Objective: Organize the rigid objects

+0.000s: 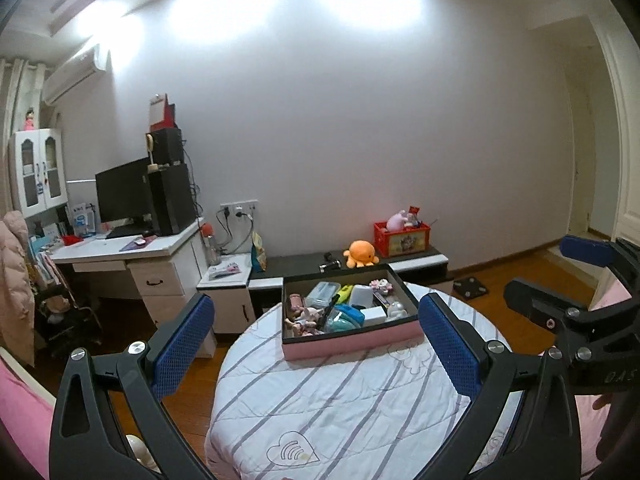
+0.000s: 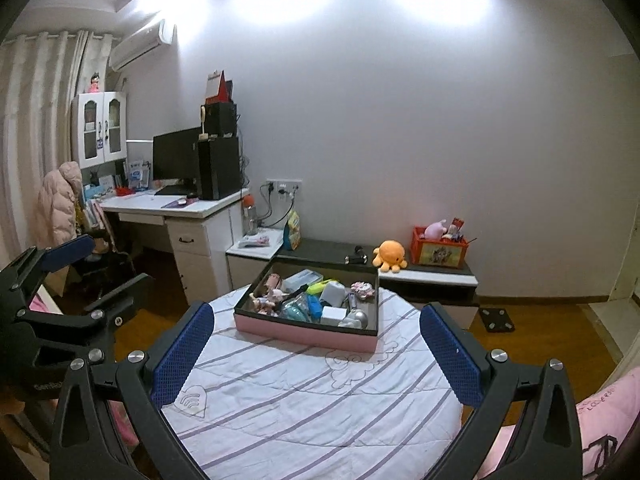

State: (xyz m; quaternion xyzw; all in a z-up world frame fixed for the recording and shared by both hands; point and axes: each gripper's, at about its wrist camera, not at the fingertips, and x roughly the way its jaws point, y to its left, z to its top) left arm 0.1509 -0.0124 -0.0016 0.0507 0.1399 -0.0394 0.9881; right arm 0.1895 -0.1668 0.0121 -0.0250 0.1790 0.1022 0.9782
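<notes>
Left of the pink box [image 1: 352, 344], against the far wall, a white desk [image 1: 120, 250] is seen carrying a dark monitor [image 1: 122, 196] and a black tower [image 1: 172, 200]. Nearer on that side, the left gripper [image 1: 316, 344] is held above a round surface covered by a striped quilt [image 1: 340, 408]; its jaws are spread wide apart and nothing is held between the blue pads [image 1: 180, 344]. The pink box is set on the far part of the quilt, open at the top and dark inside, and it is filled with small rigid objects: a white container [image 1: 362, 294], a teal case [image 1: 346, 316], a small doll [image 1: 306, 316] at its left end and a flat white block [image 1: 374, 314] toward its right. Behind the box, a low dark shelf [image 1: 304, 262] is seen along the wall, with an orange octopus plush [image 1: 361, 253] and, further right of it, a red crate [image 1: 402, 238] of toys. To the right of the box, the right gripper [image 2: 316, 344] is likewise held over the quilt, its jaws wide apart and empty; in its own view the box [image 2: 308, 330] lies ahead, slightly left of centre. On the wooden floor right of the box, a small black scale [image 2: 497, 319] is seen.
</notes>
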